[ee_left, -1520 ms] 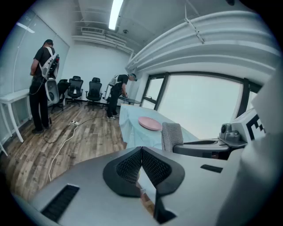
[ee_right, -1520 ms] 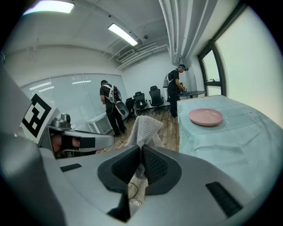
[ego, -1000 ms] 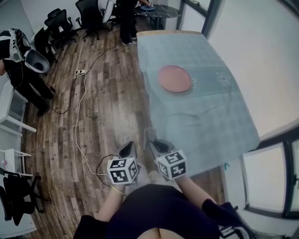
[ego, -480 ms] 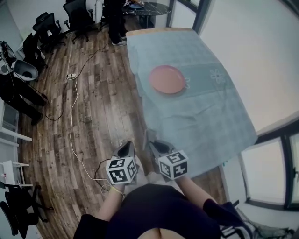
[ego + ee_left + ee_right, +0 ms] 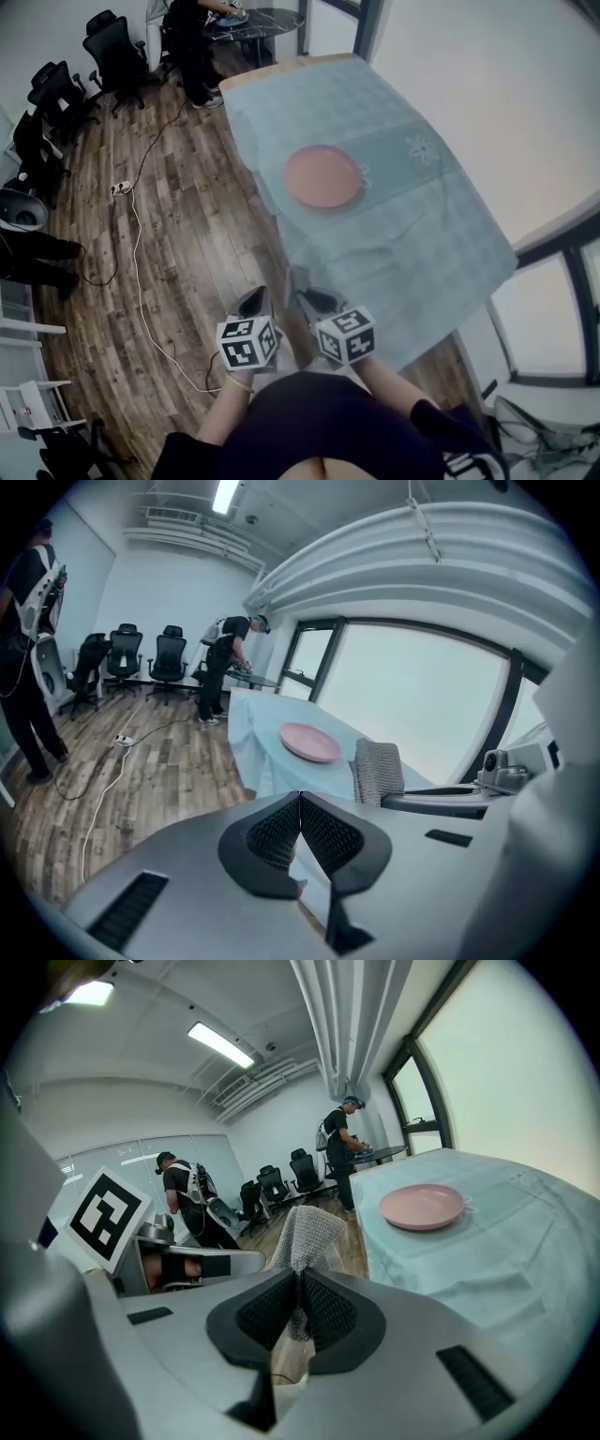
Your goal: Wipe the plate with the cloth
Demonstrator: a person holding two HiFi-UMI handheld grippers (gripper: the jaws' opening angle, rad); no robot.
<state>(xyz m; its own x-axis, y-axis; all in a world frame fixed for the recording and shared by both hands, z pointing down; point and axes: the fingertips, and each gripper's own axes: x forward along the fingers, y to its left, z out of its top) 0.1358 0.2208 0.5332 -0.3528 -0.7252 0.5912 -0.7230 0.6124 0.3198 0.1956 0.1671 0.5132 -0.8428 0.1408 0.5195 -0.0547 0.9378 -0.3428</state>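
Note:
A pink plate (image 5: 322,176) lies on a table under a light blue tablecloth (image 5: 412,244), well ahead of both grippers; it also shows as the plate (image 5: 421,1207) and the plate (image 5: 309,742) in the gripper views. My right gripper (image 5: 300,1274) is shut on a grey knitted cloth (image 5: 302,1230) that stands up above its jaws. My left gripper (image 5: 300,797) is shut with nothing in it. In the head view both are held close to my body, the left gripper (image 5: 251,302) over the wood floor and the right gripper (image 5: 314,300) near the table's front corner.
A white cable with a power strip (image 5: 120,187) runs across the wood floor on the left. Black office chairs (image 5: 112,52) line the far wall. A person (image 5: 192,37) stands at a dark round table (image 5: 258,21) beyond the tablecloth. Windows run along the right.
The head view has swung, so the plate and table sit lower and more to the left. Both grippers stay close to my body, the right still shut on the cloth.

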